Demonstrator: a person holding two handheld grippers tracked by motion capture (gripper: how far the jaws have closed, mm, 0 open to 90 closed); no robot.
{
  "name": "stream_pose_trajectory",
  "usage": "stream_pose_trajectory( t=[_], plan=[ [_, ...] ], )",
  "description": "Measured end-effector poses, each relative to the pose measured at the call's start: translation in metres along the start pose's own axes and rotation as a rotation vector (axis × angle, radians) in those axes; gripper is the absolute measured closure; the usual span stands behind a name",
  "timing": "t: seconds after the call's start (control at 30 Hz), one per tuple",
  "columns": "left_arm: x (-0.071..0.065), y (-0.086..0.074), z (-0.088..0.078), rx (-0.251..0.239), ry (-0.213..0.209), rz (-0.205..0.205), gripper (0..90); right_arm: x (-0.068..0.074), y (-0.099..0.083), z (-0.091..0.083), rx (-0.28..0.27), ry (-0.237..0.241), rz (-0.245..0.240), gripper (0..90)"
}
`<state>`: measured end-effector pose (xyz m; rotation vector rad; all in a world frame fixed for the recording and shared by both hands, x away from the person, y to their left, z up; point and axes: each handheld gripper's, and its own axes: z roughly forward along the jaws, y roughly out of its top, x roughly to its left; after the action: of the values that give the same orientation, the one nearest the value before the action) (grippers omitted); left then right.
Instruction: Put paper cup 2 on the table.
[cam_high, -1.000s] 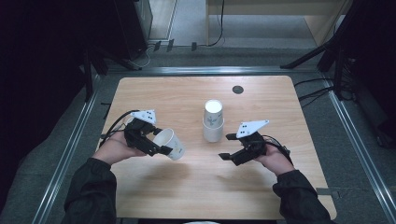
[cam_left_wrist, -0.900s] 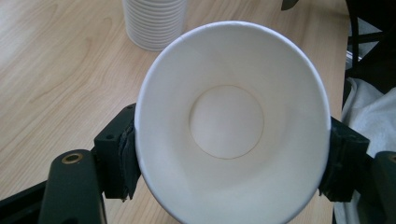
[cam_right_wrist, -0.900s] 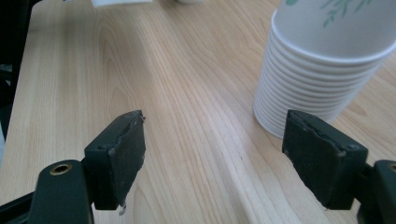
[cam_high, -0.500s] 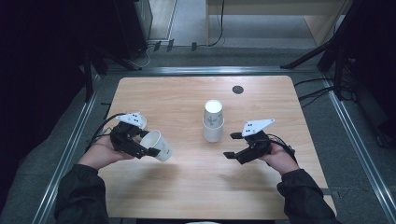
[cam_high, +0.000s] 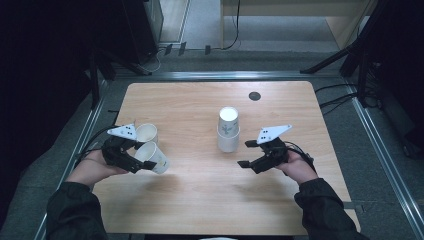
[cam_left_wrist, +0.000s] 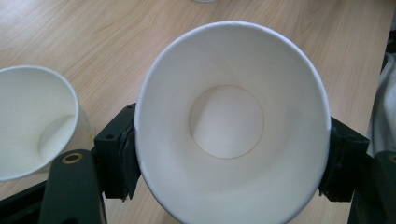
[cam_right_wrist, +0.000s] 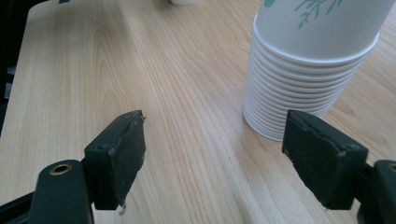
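Note:
My left gripper (cam_high: 146, 160) is shut on a white paper cup (cam_high: 156, 157) and holds it tilted over the table's left side. In the left gripper view the pads squeeze the cup (cam_left_wrist: 229, 116) from both sides, its mouth facing the camera, in my left gripper (cam_left_wrist: 231, 163). A second white cup (cam_high: 146, 132) stands upright just behind it, and appears as the cup (cam_left_wrist: 32, 126) at the left. A stack of paper cups (cam_high: 228, 131) stands mid-table. My right gripper (cam_high: 246, 154) rests open to the stack's right. The stack (cam_right_wrist: 299, 88) lies just beyond my right gripper (cam_right_wrist: 219, 158).
The wooden table (cam_high: 200, 200) has a dark round plug (cam_high: 254, 95) near its far edge. Metal rails and cables run along the floor around it. A person's dark sleeves come in from the near edge.
The left hand has carried its cup to the left, away from the stack. The upright cup behind it has come into view. The right gripper has stayed put.

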<state>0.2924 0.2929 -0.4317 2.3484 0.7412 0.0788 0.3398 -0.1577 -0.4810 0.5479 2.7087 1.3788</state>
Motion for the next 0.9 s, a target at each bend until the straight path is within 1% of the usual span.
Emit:
stream_pose_trajectory(
  t=[0.2,0.3,0.4,0.47,0.53,0.63,0.77,0.9],
  plan=[
    [0.008,-0.012,0.002,0.048,0.028,-0.017,23.8,0.000,-0.001,-0.001,0.003,-0.005,-0.001,21.9],
    [0.011,-0.019,0.003,0.055,0.035,-0.028,23.8,0.000,-0.001,0.000,0.005,-0.007,-0.004,21.9],
    [0.015,-0.024,0.006,0.075,0.052,-0.036,23.7,0.001,0.000,-0.001,0.003,-0.002,-0.003,21.9],
    [0.017,-0.027,0.010,0.089,0.075,-0.030,23.7,0.002,0.000,-0.001,0.003,-0.003,-0.005,21.9],
    [0.019,-0.029,0.012,0.094,0.084,-0.031,23.7,0.003,0.000,-0.001,0.004,-0.005,-0.006,21.9],
    [0.020,-0.030,0.015,0.113,0.108,-0.016,23.7,0.003,-0.001,-0.001,0.006,-0.007,-0.005,21.9],
    [0.021,-0.032,0.018,0.137,0.132,-0.009,23.7,0.002,-0.001,-0.001,0.001,-0.006,-0.009,21.9],
    [0.024,-0.032,0.020,0.153,0.158,-0.013,23.4,0.002,-0.002,-0.003,-0.002,-0.007,-0.002,21.9]
  ],
)
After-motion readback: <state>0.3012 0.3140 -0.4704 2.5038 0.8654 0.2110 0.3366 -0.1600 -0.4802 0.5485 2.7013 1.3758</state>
